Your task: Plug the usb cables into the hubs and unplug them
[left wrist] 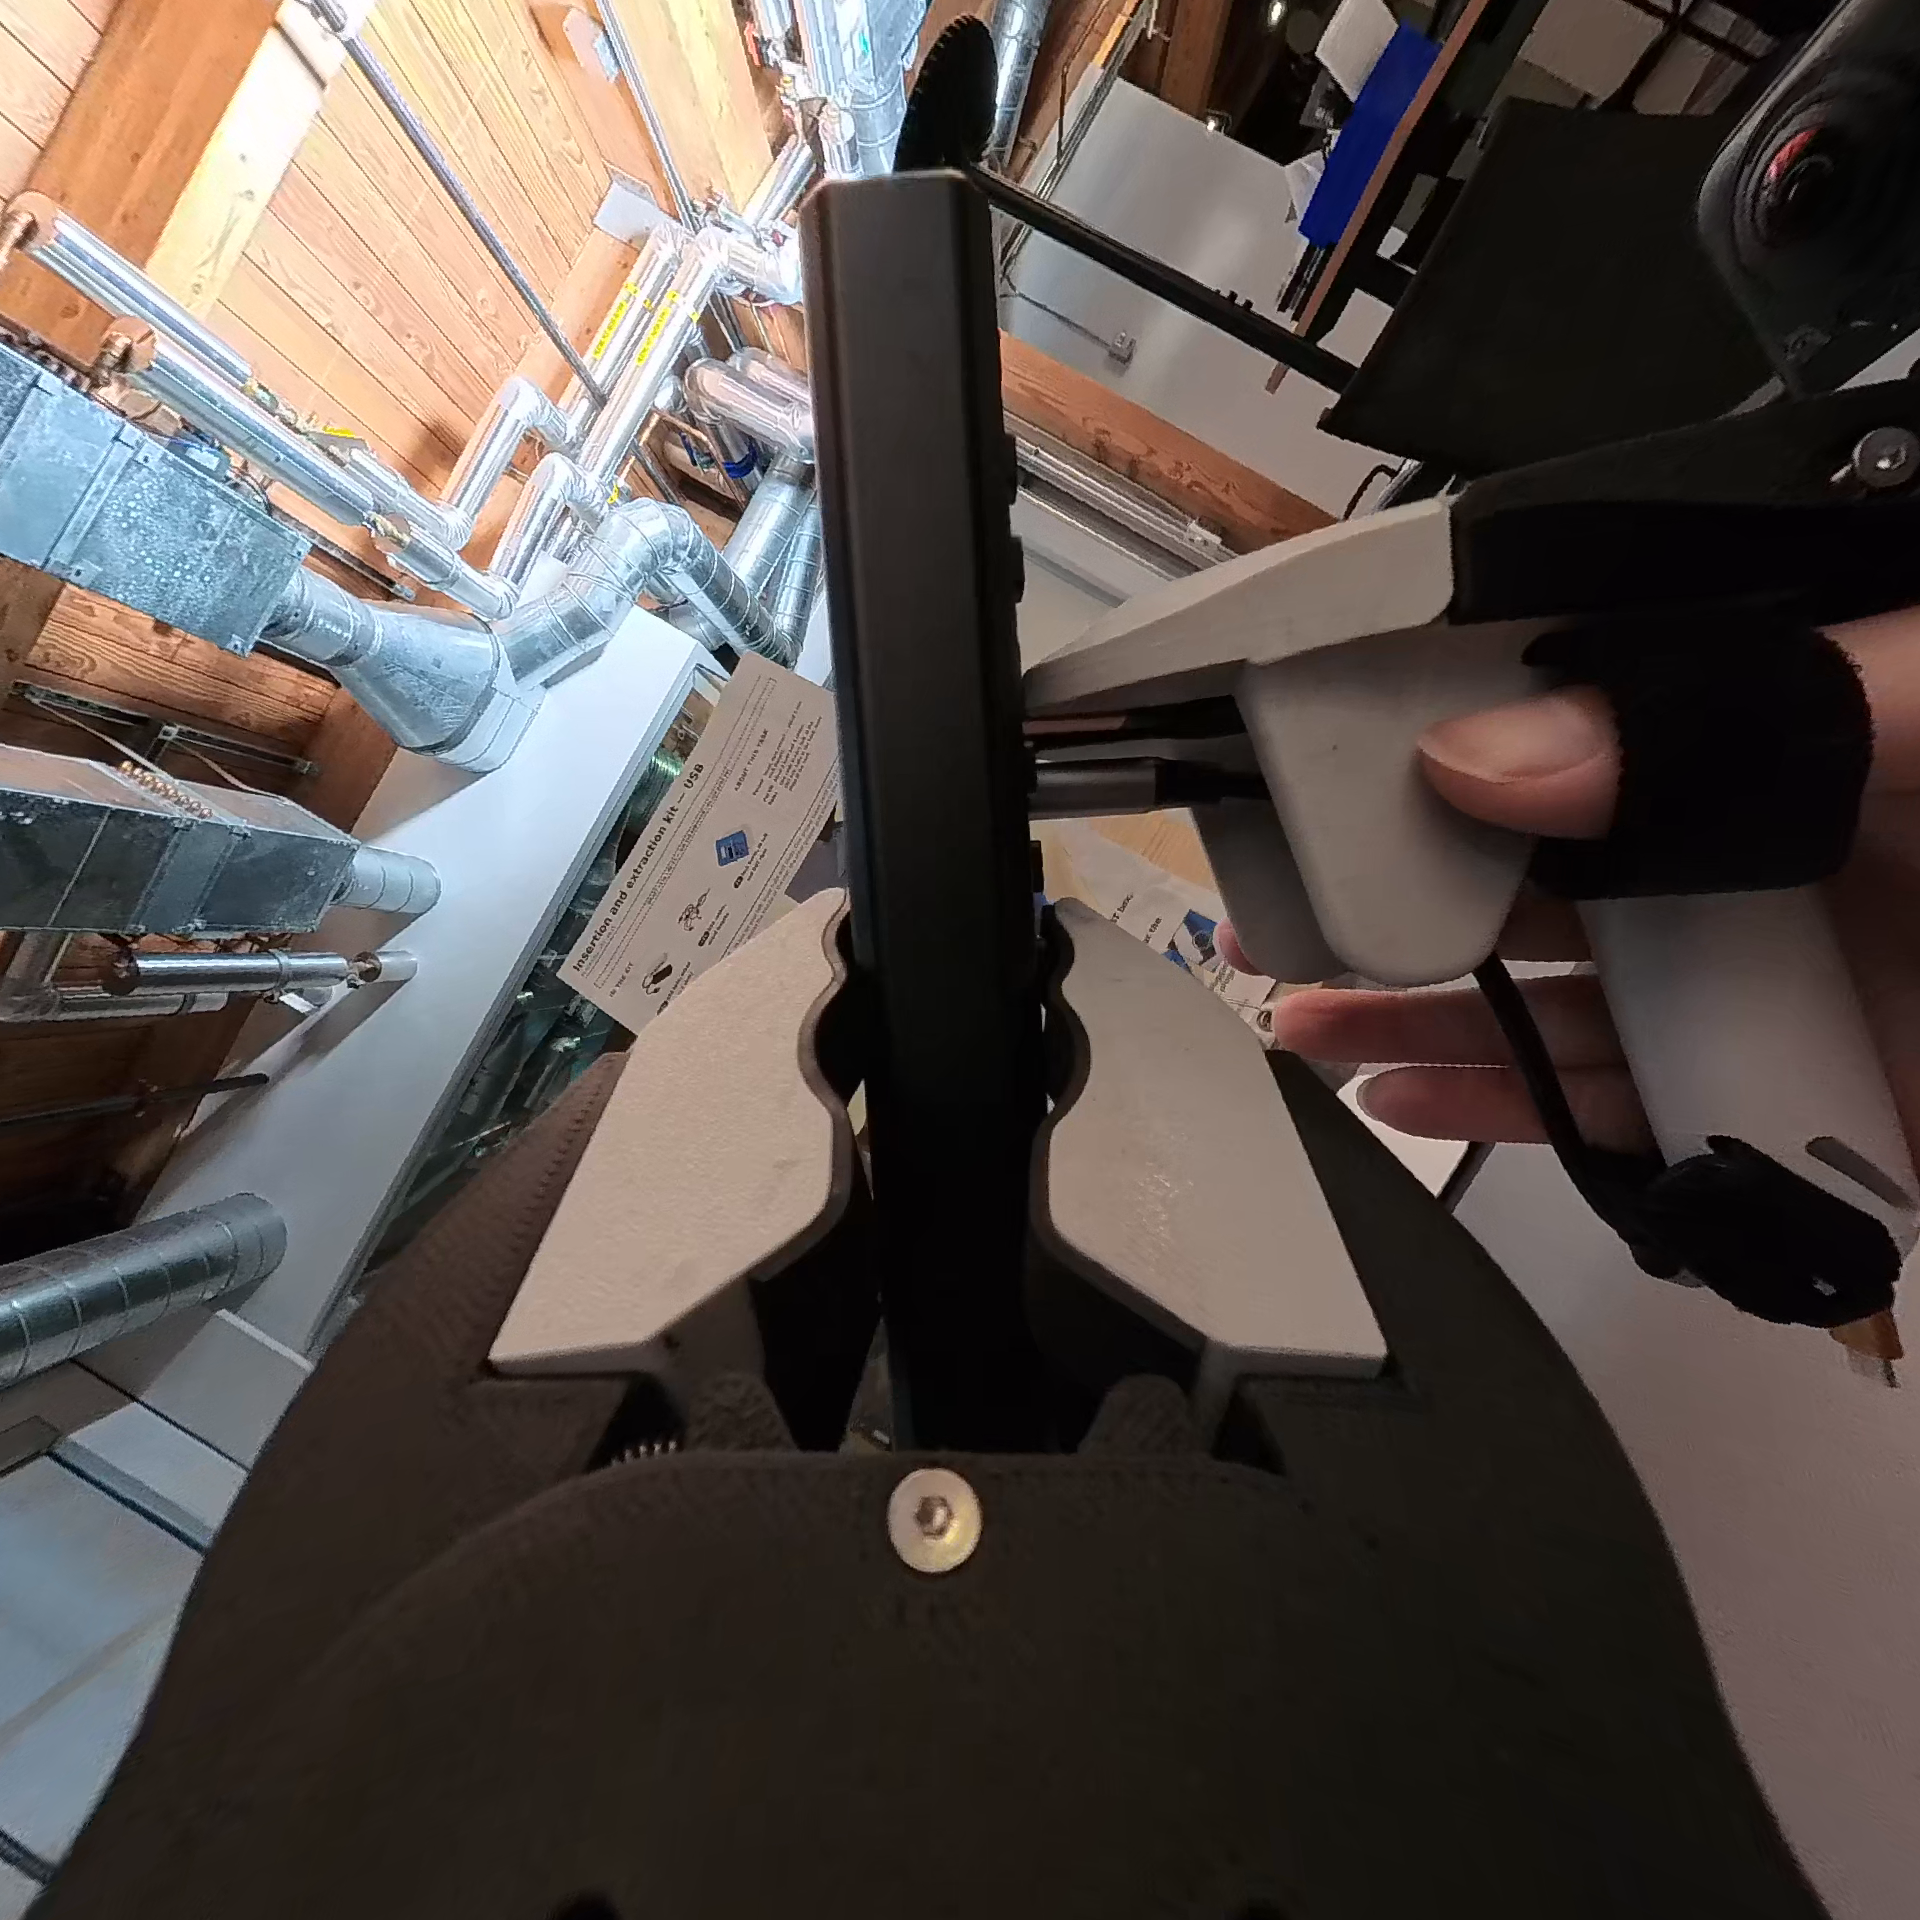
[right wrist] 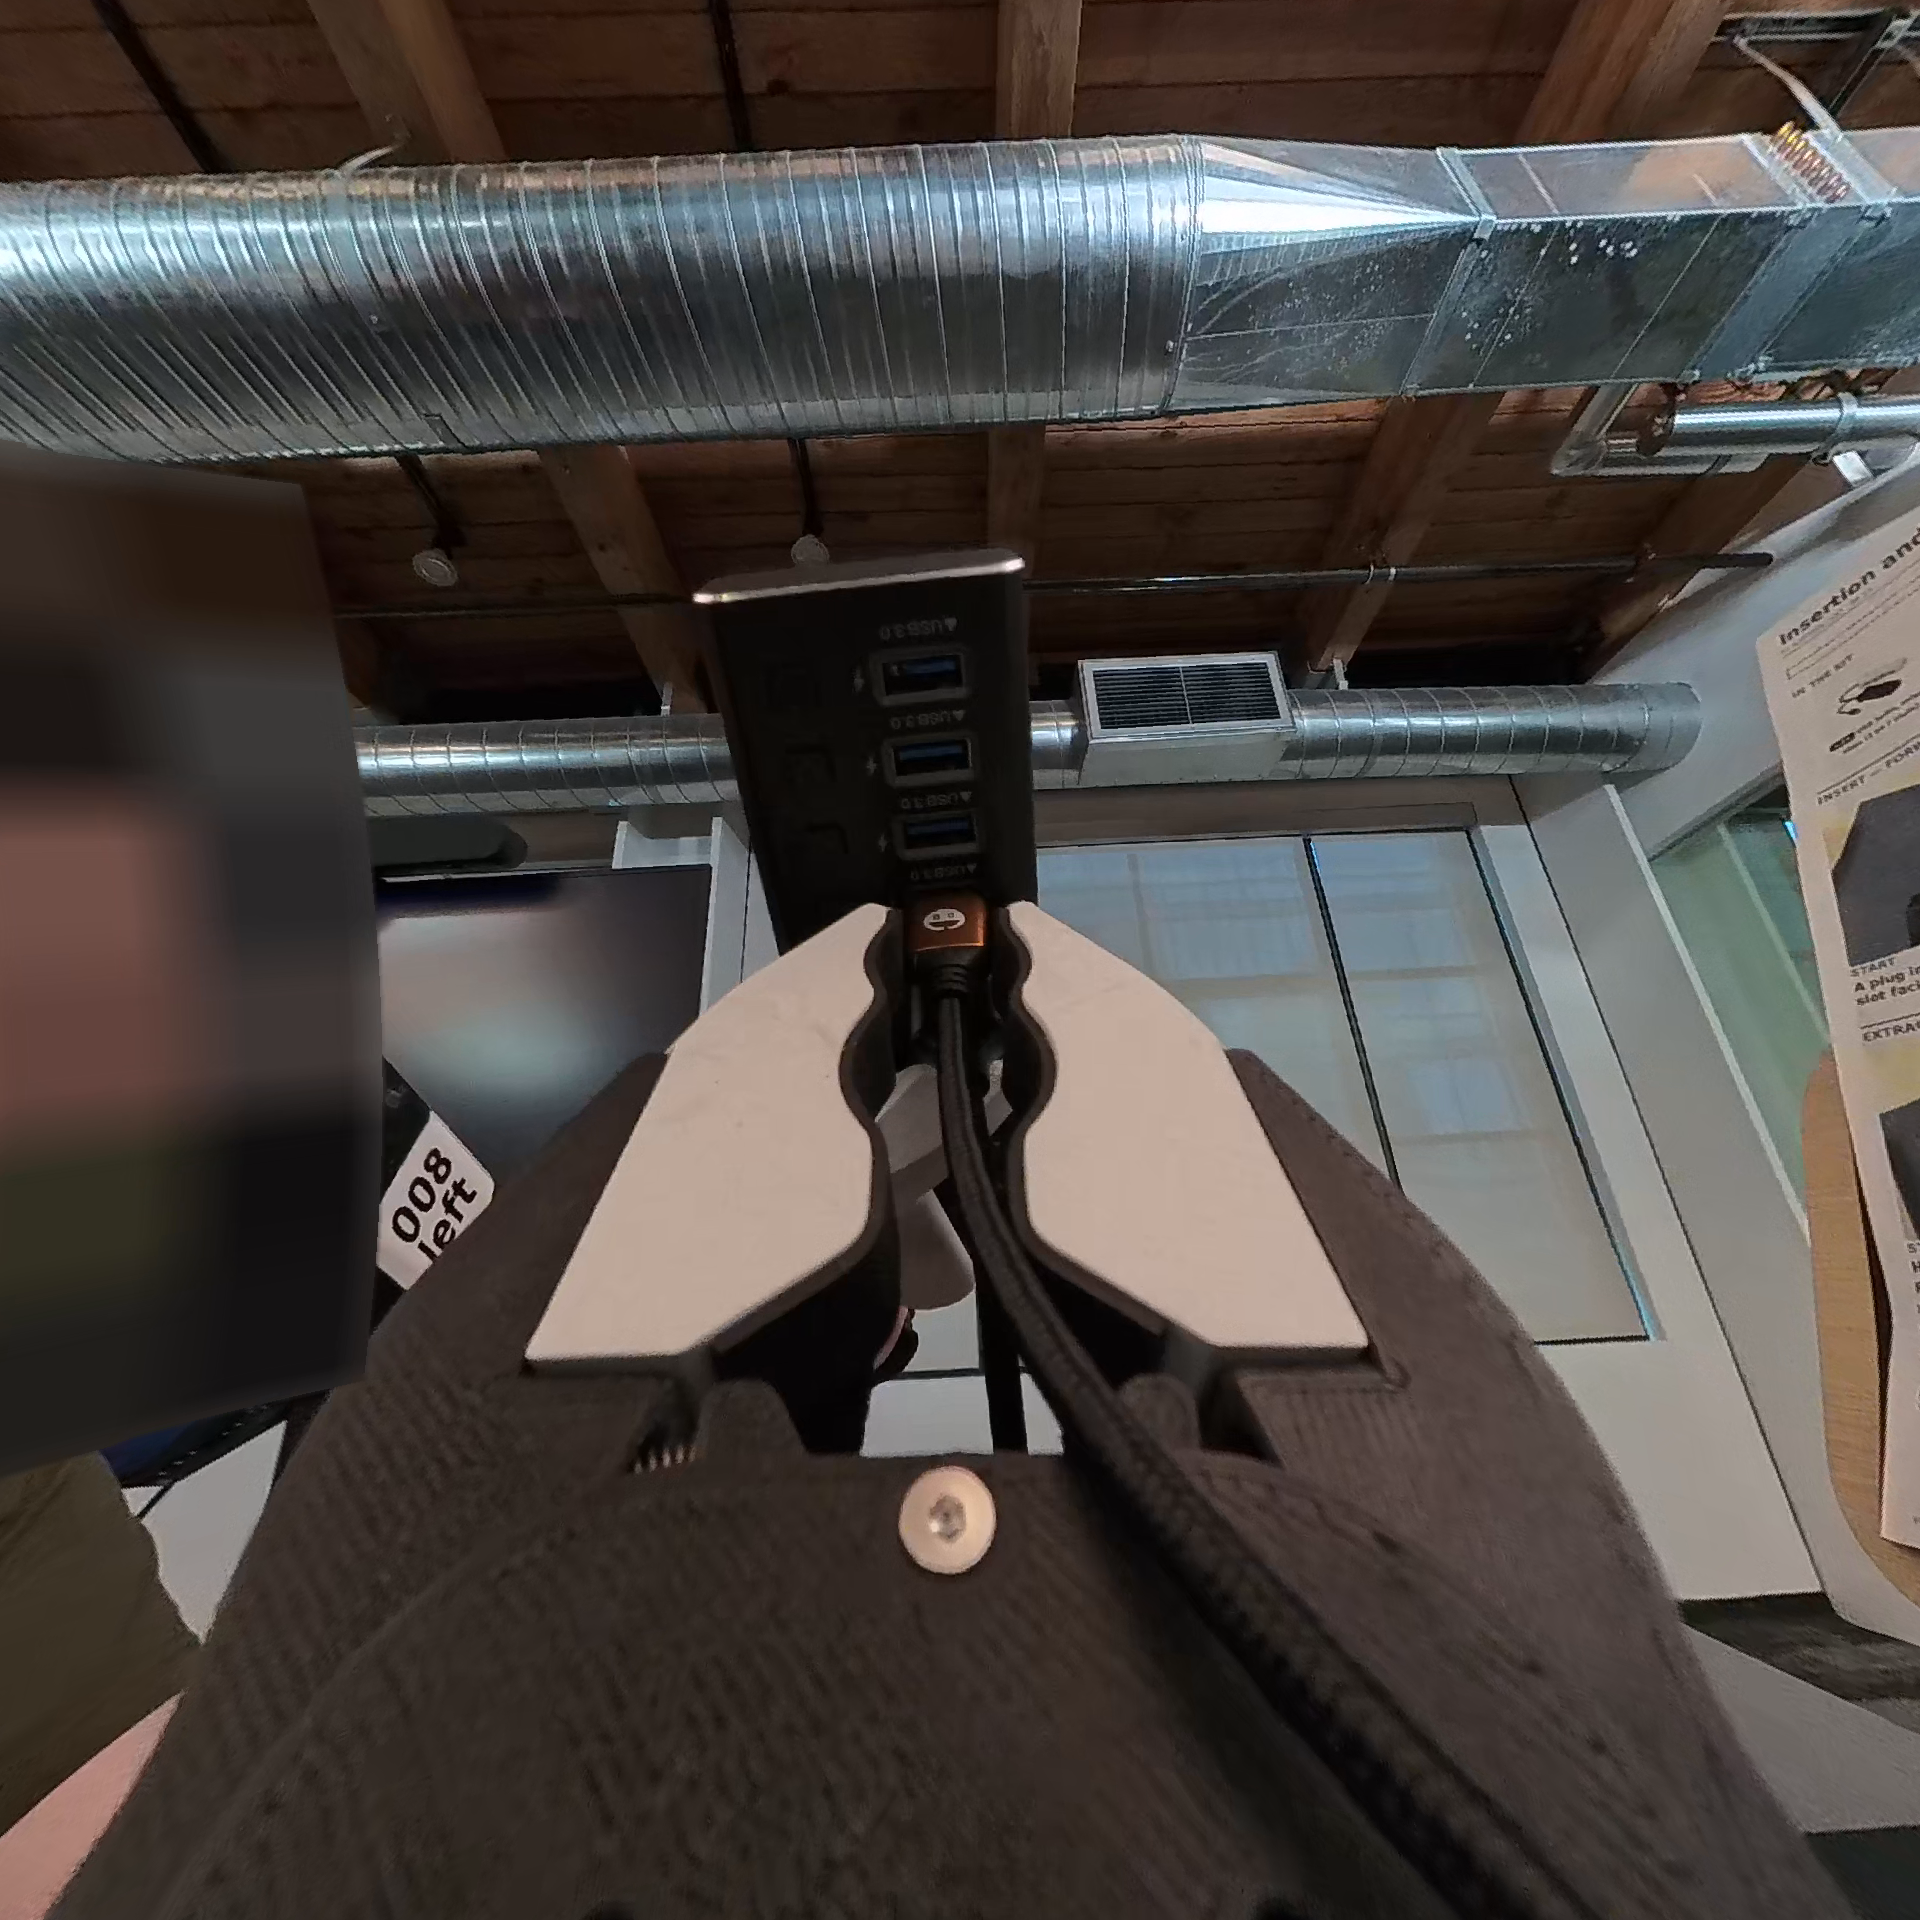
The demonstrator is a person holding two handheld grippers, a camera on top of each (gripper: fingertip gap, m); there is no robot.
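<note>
My left gripper (left wrist: 945, 925) is shut on a black USB hub (left wrist: 914, 623), held upright and seen edge-on. In the right wrist view the hub (right wrist: 769, 748) faces me with three empty blue ports (right wrist: 930, 756) in a column. My right gripper (right wrist: 948, 925) is shut on an orange-collared USB plug (right wrist: 948, 923) with a black braided cable (right wrist: 1039, 1299), at the hub's lowest port. In the left wrist view the right gripper (left wrist: 1039, 727) comes in from the right. The plug's silver metal shell (left wrist: 1091, 787) meets the hub's face, with much of it showing outside.
A gloved hand (left wrist: 1538, 769) holds the right gripper's grey handle. A printed instruction sheet (right wrist: 1849, 935) hangs at the right, also showing in the left wrist view (left wrist: 707, 831). Silver ducts (right wrist: 727, 281) and wooden beams are overhead. Both grippers' tips are close together, under 4 cm apart.
</note>
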